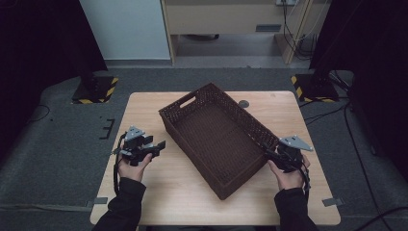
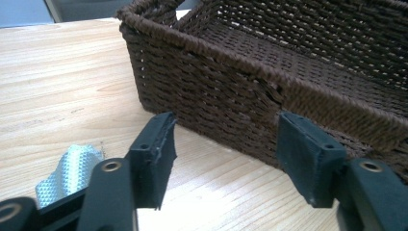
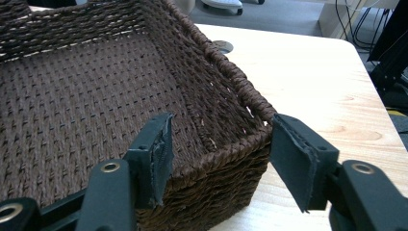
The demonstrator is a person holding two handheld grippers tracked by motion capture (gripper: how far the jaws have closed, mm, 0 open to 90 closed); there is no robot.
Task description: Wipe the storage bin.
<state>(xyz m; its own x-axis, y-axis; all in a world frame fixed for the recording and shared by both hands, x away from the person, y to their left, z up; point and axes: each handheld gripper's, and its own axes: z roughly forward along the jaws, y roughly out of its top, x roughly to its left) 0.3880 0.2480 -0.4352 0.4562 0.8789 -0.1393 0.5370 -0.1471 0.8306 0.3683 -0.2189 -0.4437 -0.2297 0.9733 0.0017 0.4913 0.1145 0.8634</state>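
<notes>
A dark brown woven basket (image 1: pixel 250 115) lies diagonally on the light wooden table (image 1: pixel 144 103), with nothing inside it and a handle slot in its far end wall. My left gripper (image 1: pixel 159 147) rests low over the table to the basket's left. It is open and points at the long side wall (image 2: pixel 216 91) with a gap of bare wood between. My right gripper (image 1: pixel 270 153) is open at the basket's near right corner. Its jaws straddle the rim (image 3: pixel 226 67), one inside the basket and one outside, and the pads are not pressing on the weave.
A round cable grommet (image 1: pixel 243 103) sits in the table behind the basket. Grey tape tabs (image 1: pixel 100 200) mark the front corners. A silver textured piece (image 2: pixel 70 173) shows beside the left gripper's left jaw. Striped stand bases (image 1: pixel 96 89) stand on the floor beyond.
</notes>
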